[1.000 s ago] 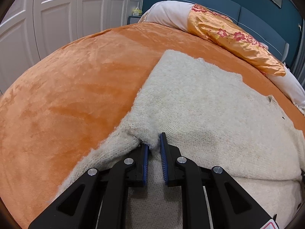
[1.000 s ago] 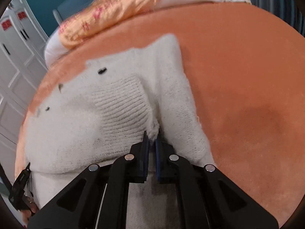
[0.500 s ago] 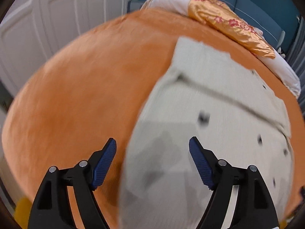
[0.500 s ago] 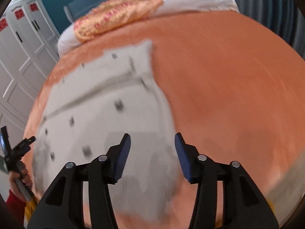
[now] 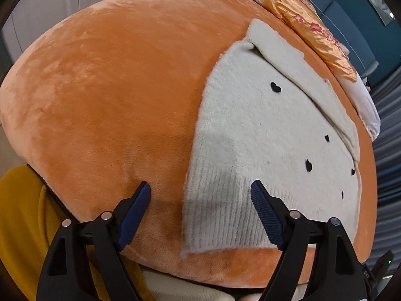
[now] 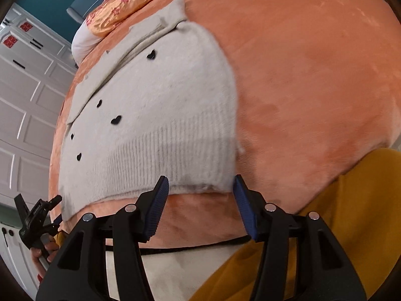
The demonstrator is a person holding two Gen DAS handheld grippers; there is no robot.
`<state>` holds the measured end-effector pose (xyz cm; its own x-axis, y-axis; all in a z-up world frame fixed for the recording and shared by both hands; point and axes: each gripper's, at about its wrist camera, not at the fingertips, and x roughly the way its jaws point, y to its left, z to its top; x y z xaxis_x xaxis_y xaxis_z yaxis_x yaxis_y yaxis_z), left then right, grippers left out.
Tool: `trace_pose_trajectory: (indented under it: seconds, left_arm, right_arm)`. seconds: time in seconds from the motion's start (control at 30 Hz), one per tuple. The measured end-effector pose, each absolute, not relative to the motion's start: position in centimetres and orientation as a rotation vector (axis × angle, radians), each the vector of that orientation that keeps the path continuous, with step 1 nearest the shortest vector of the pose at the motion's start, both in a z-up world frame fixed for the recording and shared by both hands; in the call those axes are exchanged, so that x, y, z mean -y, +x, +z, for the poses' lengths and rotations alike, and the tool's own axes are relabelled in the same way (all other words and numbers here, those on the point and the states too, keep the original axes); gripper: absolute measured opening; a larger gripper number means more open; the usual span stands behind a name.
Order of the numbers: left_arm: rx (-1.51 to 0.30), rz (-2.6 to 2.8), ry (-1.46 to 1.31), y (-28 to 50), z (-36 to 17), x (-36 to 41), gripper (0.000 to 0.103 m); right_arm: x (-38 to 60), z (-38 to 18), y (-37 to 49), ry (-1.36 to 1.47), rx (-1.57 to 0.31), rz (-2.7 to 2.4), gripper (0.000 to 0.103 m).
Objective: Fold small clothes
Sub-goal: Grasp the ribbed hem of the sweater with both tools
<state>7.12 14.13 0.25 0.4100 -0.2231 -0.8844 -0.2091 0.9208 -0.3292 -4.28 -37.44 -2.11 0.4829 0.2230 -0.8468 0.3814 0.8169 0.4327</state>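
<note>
I have both tongs wide open and empty over the near edge of the orange bed (image 5: 105, 95), the cream sweater (image 5: 263, 135) lying folded ahead, long axis running away, its ribbed hem nearest my right gripper (image 6: 199, 199), left gripper (image 5: 200, 209) at its left corner

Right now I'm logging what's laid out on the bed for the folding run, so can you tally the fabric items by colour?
Cream: 1, the knit sweater with black hearts, folded on the blanket.
Orange: 2, the plush blanket and the floral satin pillow.
White: 1, the pillow under the satin one.
Total: 4.
</note>
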Motion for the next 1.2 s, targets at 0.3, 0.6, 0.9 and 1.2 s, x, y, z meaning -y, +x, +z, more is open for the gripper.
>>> trace_pose_trajectory:
  seconds: [0.3,0.6,0.9,1.2]
  left_arm:
    - [-1.199,-0.049,-0.325,7.6,0.6,-12.7,0.037]
    - [-1.172,-0.102,-0.316,7.0,3.2,-11.9,0.007]
    - [-1.129,-0.114,-0.294,6.7,6.1,-11.1,0.008]
    - [-1.216,-0.009,-0.451,6.8,1.8,-14.7,0.050]
  right_arm:
    - [36.4,-2.1,-3.9,0.614,-1.058,-0.089,0.048]
    - [35.2,-0.6,-3.4,0.576,-1.001,-0.040,0.013]
    - [35.7,1.7,-3.9,0.556,-0.941,-0.045,0.003]
    - [36.8,-1.1,-4.3,0.639,-1.025,-0.067,0.022]
